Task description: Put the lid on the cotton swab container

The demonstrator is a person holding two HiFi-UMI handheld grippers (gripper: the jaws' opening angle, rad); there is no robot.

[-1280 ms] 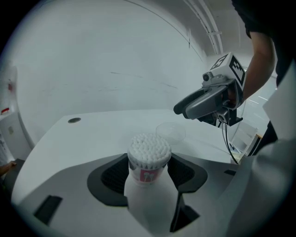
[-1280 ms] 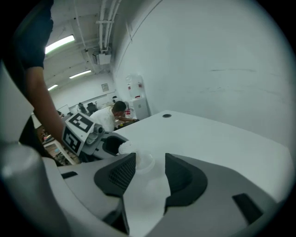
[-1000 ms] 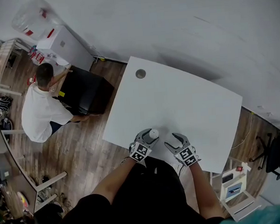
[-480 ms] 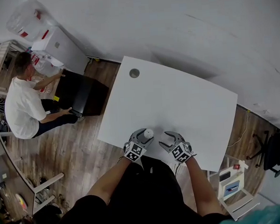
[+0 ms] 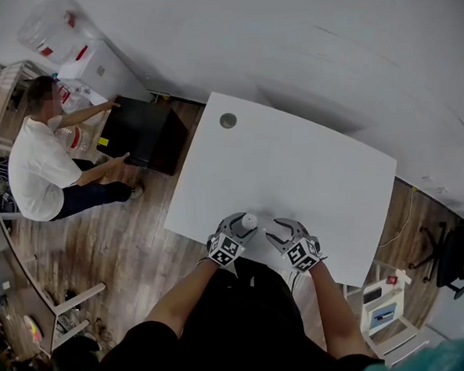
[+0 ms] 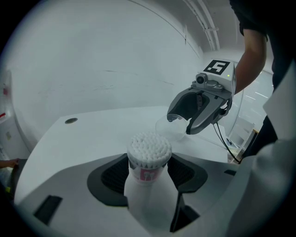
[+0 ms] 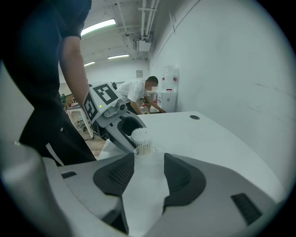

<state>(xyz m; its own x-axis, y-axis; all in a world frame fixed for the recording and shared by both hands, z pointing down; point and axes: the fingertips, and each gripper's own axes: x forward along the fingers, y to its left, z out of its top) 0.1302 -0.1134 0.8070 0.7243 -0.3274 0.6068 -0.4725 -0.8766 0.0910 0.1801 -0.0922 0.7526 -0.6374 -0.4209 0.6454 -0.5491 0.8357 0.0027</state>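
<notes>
An office with white desk [image 5: 293, 165], swivel chair [image 5: 460, 257], water dispenser [image 5: 98, 71].

No wording can be read. An illegible red label [image 6: 147, 175] is borne by the cotton swab container [image 6: 143, 196]; black-and-white square markers [image 6: 217, 67] are carried by cubes [image 7: 102, 101].

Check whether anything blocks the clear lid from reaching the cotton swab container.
Nothing visible does. The clear plastic lid sits between the right gripper's jaws, which have just been closing, with only open air to the round swab-filled container in the left gripper.
</notes>
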